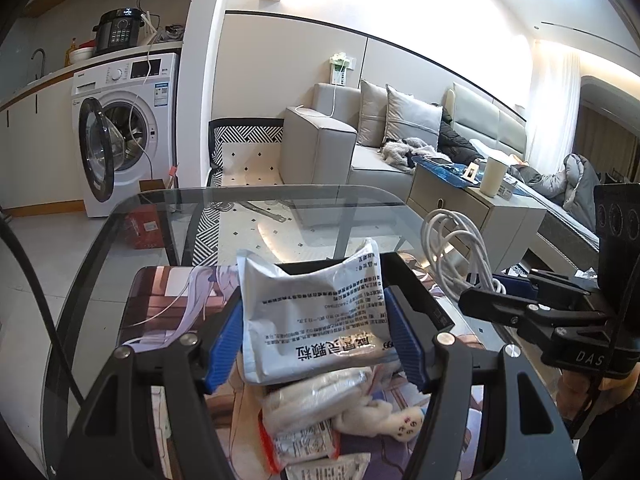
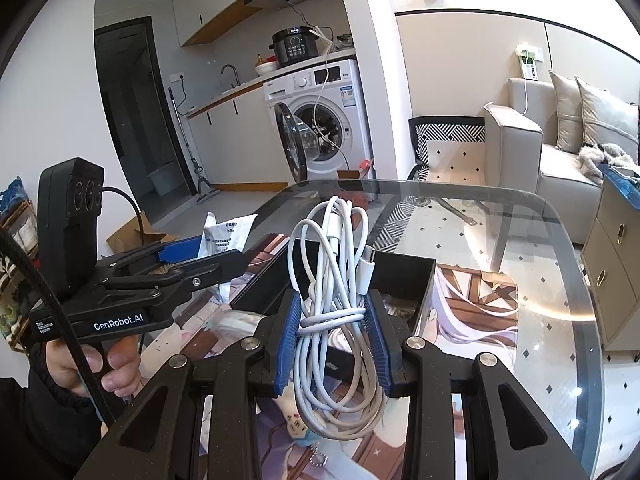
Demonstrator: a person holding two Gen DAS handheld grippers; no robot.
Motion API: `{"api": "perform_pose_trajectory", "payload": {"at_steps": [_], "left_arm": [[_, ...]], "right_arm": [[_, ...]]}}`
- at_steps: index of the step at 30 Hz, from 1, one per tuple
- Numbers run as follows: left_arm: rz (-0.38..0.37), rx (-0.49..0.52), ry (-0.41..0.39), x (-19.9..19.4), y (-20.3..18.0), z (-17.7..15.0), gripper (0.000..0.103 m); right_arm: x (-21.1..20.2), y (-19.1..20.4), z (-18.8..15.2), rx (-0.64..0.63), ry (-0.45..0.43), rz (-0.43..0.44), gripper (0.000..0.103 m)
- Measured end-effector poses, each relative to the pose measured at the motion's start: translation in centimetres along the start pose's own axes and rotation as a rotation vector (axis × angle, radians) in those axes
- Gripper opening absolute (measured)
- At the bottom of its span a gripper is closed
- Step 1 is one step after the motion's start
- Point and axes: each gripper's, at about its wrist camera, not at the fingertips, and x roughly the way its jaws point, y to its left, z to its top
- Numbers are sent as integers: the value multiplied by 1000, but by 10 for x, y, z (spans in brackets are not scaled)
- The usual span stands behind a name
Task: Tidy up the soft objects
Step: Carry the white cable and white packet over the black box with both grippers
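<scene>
With the left gripper (image 1: 316, 344) pinching the medicine pouch (image 1: 316, 312) at centre frame and the right gripper (image 2: 332, 344) clamping the coiled white cable (image 2: 336, 300), both lifted over the black tray (image 2: 400, 276) on the bench (image 2: 520, 240), each load probably needed lowering fully inside before release.

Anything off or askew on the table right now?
Nothing damaged or spilled. Left gripper holds a white sachet, right gripper a bundled white cable; loose packets sit heaped on the mat.

Tray (image 2: 404, 276) on mat (image 2: 480, 296) — mat on table (image 2: 560, 240).
</scene>
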Motion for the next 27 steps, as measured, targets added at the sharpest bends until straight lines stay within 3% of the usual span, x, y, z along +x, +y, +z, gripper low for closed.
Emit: {"api": "perform_pose_trajectory", "payload": {"at_steps": [27], "left_arm": [[22, 21, 101, 67, 0, 6, 67]], "right_arm": [[73, -20, 15, -3, 99, -76, 33]]}}
